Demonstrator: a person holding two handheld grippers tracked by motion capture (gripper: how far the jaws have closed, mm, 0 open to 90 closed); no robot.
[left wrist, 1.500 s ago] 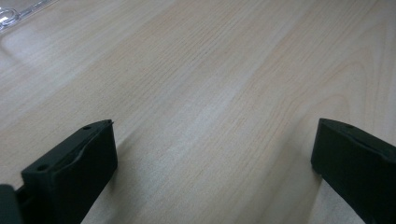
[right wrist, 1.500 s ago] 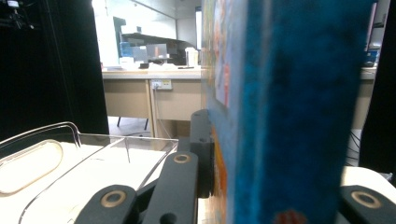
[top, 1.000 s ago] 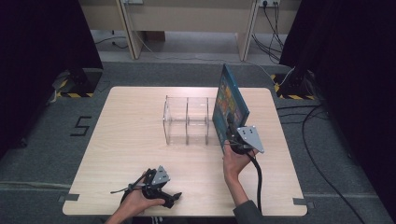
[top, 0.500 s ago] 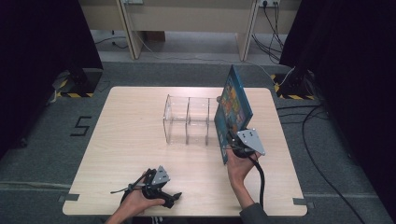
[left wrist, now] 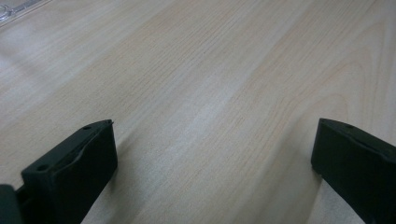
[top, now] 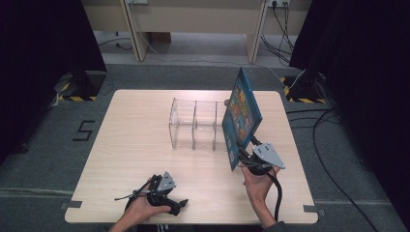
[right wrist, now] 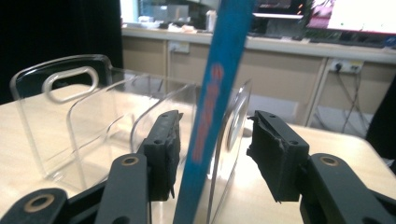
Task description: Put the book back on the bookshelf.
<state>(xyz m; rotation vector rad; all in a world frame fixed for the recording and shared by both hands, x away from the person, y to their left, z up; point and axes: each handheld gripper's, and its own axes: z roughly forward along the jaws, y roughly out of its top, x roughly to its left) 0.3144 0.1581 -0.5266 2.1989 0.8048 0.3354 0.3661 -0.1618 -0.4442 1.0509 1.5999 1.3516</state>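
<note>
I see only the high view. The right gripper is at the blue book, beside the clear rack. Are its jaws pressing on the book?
Observer: No. In the right gripper view the right gripper is not clamped. Its jaws have just been opening, with the spine of the blue book between them.
Operator: Is the book inside the rack?
Observer: Its lower part seems to stand between two walls of the clear rack, tilted.
Operator: And the other gripper?
Observer: The left gripper is wide open over the bare table, with nothing between its jaws.
</note>
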